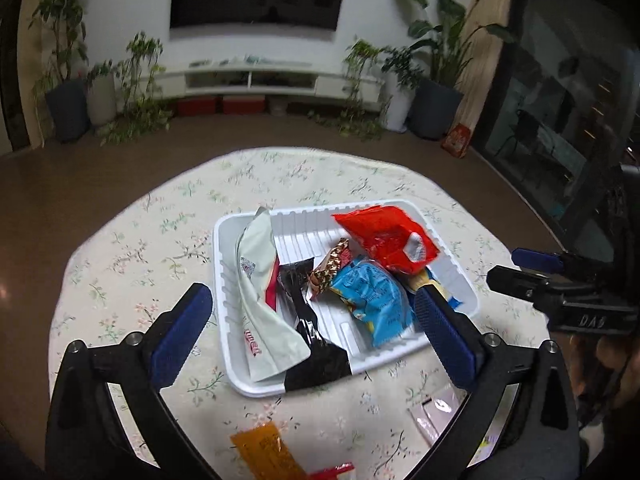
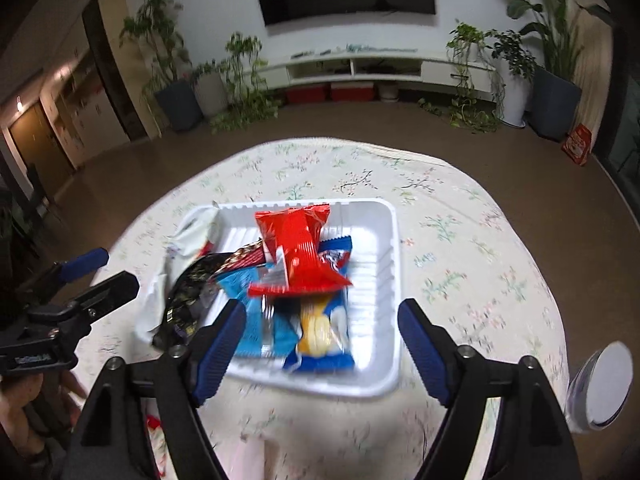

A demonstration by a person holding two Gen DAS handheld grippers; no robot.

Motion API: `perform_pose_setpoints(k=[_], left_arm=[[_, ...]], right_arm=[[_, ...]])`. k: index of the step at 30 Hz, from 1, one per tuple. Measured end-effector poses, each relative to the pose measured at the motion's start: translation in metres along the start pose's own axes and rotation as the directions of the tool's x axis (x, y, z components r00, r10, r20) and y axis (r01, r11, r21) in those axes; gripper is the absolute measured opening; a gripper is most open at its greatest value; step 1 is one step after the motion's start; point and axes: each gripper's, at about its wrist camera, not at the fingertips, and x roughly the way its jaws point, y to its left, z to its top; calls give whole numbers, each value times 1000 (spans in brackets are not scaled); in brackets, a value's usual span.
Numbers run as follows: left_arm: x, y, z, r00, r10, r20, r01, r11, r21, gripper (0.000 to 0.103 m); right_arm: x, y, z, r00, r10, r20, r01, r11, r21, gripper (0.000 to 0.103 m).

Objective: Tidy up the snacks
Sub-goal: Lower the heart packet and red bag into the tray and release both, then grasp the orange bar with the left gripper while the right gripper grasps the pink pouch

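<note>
A white ribbed tray (image 1: 452, 276) (image 2: 384, 280) on the floral tablecloth holds several snack packs: a red bag (image 1: 386, 238) (image 2: 298, 254) on top, a light blue pack (image 1: 370, 300) (image 2: 244, 284), a pale green pouch (image 1: 260, 292), a black wrapper (image 1: 304, 320) (image 2: 188, 296), a brown chocolate bar (image 1: 330, 266) and a blue-and-yellow pack (image 2: 320, 328). My left gripper (image 1: 308, 328) is open and empty just above the tray's near side. My right gripper (image 2: 320, 344) is open and empty over the tray's near edge. An orange packet (image 1: 268, 452) lies on the cloth in front of the tray.
A pink-white packet (image 1: 434, 412) lies near the left gripper's right finger. A red-wrapped snack (image 1: 332, 472) sits at the bottom edge. A round white object (image 2: 604, 384) stands at the table's right edge. The round table's edges drop to a brown floor.
</note>
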Motion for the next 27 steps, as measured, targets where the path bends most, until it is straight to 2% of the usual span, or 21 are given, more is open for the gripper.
perform_pose_setpoints(k=[2,4,8,11,15,20,23,27], left_arm=[[-22,2,-16,999,5,51,-5,1000,8,102],[-37,10,-32,999,12,38,-11,1000,-25,102],[-59,30,-68,997,42,-59,-48,993,-109,102],[-71,44,-100,993,0,-115,-25,977,-211,102],[-75,39,-134,986,17,-164,-53,975,-217,102],[-54,32,-146,974,38,-221,-85,975,-204,102],[-42,28,-142,969,61,-239,-108,976,-189,102],[-21,27,-136,957,89,-275,-143,973,-183,102]], right_arm=[[-16,-3,-14,1000,19,25,-19,1000,17,82],[-31,-6,-31,998,38,48,-40,999,36,83],[-59,-12,-68,994,65,93,-72,995,73,87],[-74,-15,-97,991,80,110,-92,989,115,87],[-86,-8,-139,985,111,129,-130,980,153,87],[-87,7,-172,981,108,159,-130,982,139,87],[-86,12,-176,985,65,160,-83,991,107,87],[-86,12,-176,982,65,175,-82,993,89,87]])
